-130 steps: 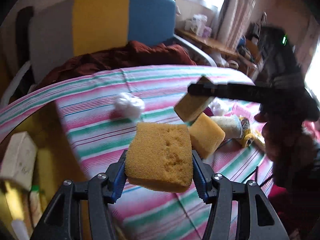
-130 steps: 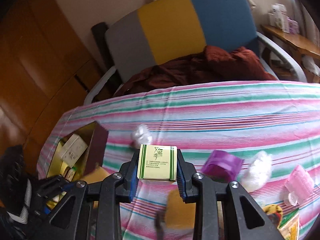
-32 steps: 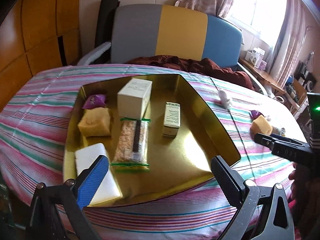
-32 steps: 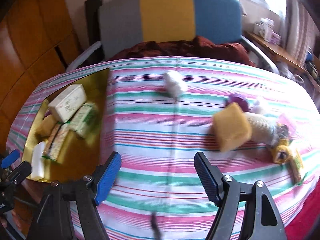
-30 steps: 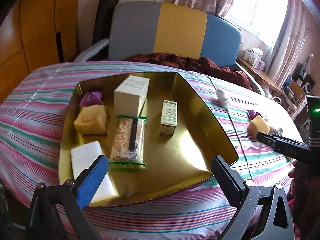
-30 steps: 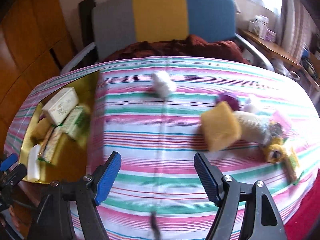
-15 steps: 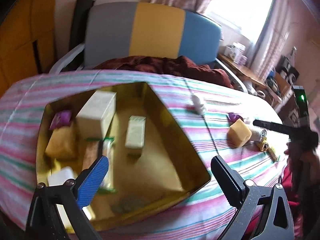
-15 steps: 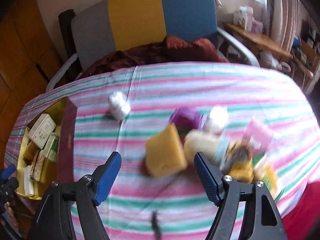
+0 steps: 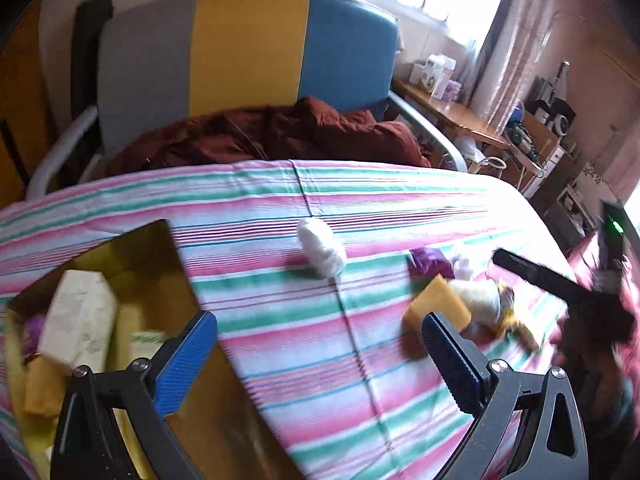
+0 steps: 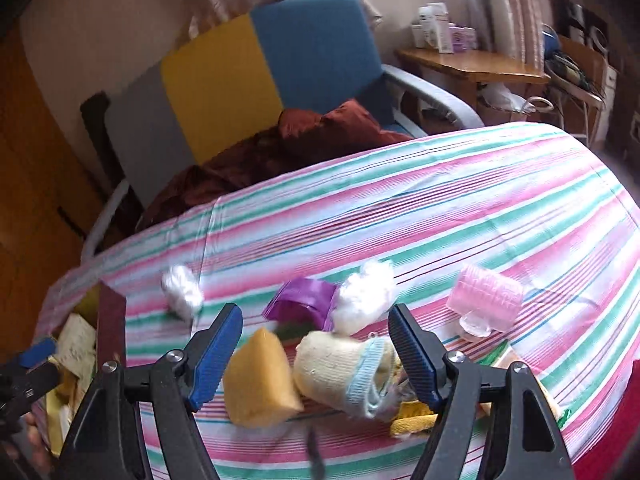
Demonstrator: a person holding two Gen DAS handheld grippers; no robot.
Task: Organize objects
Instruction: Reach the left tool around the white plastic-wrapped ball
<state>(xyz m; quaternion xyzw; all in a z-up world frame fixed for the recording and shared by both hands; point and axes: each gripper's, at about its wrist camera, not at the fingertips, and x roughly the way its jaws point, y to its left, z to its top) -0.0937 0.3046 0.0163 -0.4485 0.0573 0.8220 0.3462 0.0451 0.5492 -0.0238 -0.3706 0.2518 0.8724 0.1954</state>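
My right gripper (image 10: 314,356) is open, hanging over a yellow sponge (image 10: 260,380) and a rolled cream sock (image 10: 344,372); nothing is between its pads. Behind them lie a purple packet (image 10: 300,300), a white wad (image 10: 366,300) and a pink roller (image 10: 486,298). My left gripper (image 9: 320,364) is open and empty above the striped cloth, beside the gold tray (image 9: 160,276) that holds a pale box (image 9: 78,320) and other items. The sponge (image 9: 438,308) sits just beyond the left gripper's right finger. A white ball (image 9: 322,252) lies mid-table.
A grey, yellow and blue chair (image 9: 248,52) with a brown blanket (image 9: 280,136) stands behind the table. A wooden side table (image 10: 472,66) with boxes is at the back right. The table's right edge (image 10: 624,216) drops off close to the pile.
Both grippers have swung right, away from the tray and toward the pile of loose items. The tray has slid to the left edge of both views; the sponge and sock now lie under the right gripper.
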